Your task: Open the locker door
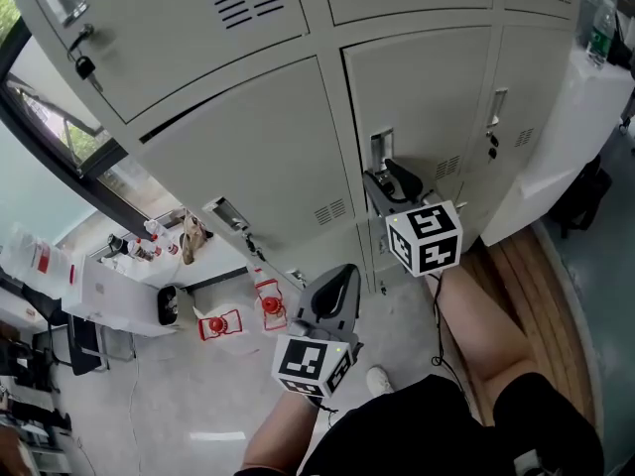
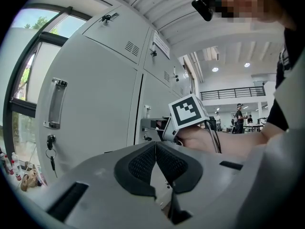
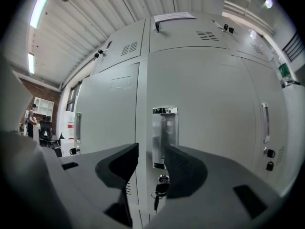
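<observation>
The grey locker door stands shut, with a chrome recessed handle at its left edge. My right gripper is level just in front of that handle, open, with nothing between its fingers. In the right gripper view the handle shows through the gap between the jaws of the right gripper, and a key with a ring hangs in the lock below it. My left gripper is lower and further from the lockers, shut and empty. Its tips meet in the left gripper view, facing the neighbouring locker.
More locker doors surround the target, one with a handle and a hanging key. Red objects lie on the floor at the left, near a low table with bottles. A white counter stands at the right.
</observation>
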`<state>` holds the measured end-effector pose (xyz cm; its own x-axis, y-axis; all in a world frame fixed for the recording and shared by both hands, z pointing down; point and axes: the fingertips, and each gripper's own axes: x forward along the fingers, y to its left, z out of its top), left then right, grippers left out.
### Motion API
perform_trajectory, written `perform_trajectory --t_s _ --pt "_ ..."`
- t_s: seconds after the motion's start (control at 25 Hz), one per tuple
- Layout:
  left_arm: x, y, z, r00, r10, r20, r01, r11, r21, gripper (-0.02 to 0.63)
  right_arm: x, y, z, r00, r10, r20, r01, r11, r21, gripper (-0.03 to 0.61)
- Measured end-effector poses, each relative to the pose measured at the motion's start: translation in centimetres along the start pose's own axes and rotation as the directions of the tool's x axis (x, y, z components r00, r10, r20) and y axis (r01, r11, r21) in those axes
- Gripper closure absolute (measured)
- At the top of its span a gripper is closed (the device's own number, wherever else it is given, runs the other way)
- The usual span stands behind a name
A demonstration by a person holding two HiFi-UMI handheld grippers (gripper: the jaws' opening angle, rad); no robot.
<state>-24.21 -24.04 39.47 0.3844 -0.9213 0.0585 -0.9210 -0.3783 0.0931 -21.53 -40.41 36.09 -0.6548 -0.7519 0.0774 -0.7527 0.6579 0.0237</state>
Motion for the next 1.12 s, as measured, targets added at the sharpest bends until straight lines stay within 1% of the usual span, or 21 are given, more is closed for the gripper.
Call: perform_trajectory --t_s 0.32,0.44,0.48,0.52,0.56,0.6,0.8,1.12 --pt "-0.3 1.7 0.0 1.000 -0.027 0.006 0.028 1.000 -0.013 0.597 1.5 -0.2 0.1 0.994 -0.107 -0.012 0.106 0.993 -0.049 0.345" --pt "-0.6 2.2 -0.1 0.999 -0.035 0.011 0.035 0.999 -0.017 0.597 2.1 -0.3 -0.1 0.991 -0.135 -0.024 0.133 0.989 -0.064 0.345" --pt "-0.7 2.3 -0.1 0.999 -0.036 0.012 0.036 0.999 -0.018 0.597 2.3 -0.4 -0.2 0.989 -0.143 -0.029 0.141 0.988 -0.066 0.353" --pt "-0.9 2.5 -0.2 0.999 -0.035 0.013 0.036 0.999 -0.020 0.597 2.4 -0.4 -0.3 0.988 -0.152 -0.034 0.150 0.987 -0.064 0.369" --pt "-1.0 2.7 -0.3 0.999 -0.034 0.014 0.034 0.999 -0.024 0.597 2.5 -0.5 -0.5 0.986 -0.162 -0.038 0.159 0.985 -0.058 0.399" --pt "-1.2 2.9 -0.4 0.999 -0.032 0.015 0.033 0.999 -0.027 0.597 2.5 -0.5 -0.6 0.985 -0.169 -0.041 0.167 0.985 -0.053 0.410" --pt "-1.3 3.5 -0.3 0.999 -0.027 0.024 0.028 0.999 -0.045 0.597 2.3 -0.4 -0.6 0.985 -0.163 -0.050 0.161 0.986 -0.044 0.411" --pt "-0.8 2.5 -0.5 0.999 -0.032 0.025 0.034 0.998 -0.056 0.597 0.6 -0.1 -0.6 0.991 -0.126 -0.050 0.125 0.992 -0.031 0.414"
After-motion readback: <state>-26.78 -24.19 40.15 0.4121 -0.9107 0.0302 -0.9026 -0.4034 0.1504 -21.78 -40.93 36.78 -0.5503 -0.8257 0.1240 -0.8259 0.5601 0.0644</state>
